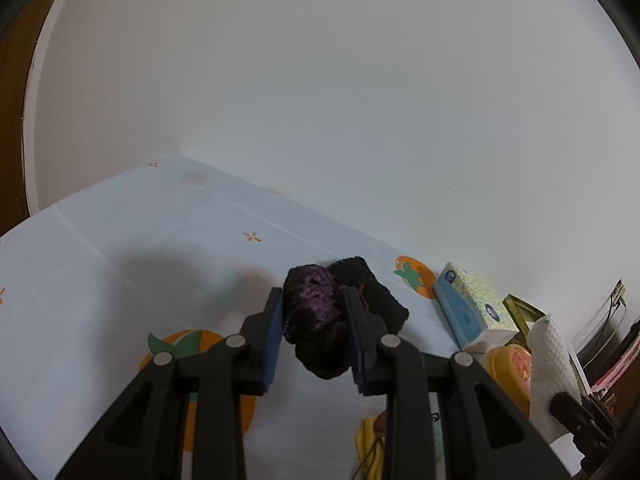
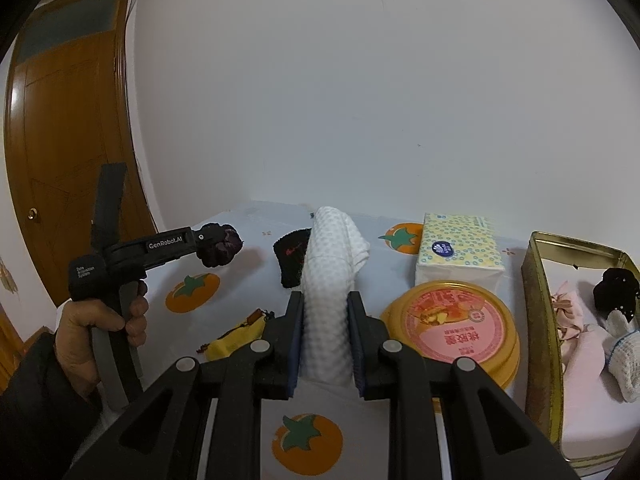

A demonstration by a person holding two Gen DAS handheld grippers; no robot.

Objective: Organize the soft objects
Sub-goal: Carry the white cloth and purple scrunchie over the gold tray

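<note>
The left gripper pinches a dark purple scrunchie between its blue pads and holds it above the bench, which wears a pale blue cloth printed with orange fruit; in the right wrist view the same gripper shows from the side, gripped by a hand in a dark sleeve, with the scrunchie bunched at its tip, well left of the tissue pack; the right gripper is clamped on a white waffle-weave cloth, which stands up between its pads and folds over at the top, left of the tissue pack; a black wristband lies on the bench just behind that cloth, further left of the tissue pack; a small yellow pouch lies on the bench left of the right gripper, well in front of and left of the tissue pack; a round yellow tub with a pink lid sits just in front of the tissue pack; a gold tin box stands open just right of the tissue pack, and in it lie a pink cloth, a black hair clip and a white knitted glove; a brown wooden door stands far left of the tissue pack.
</note>
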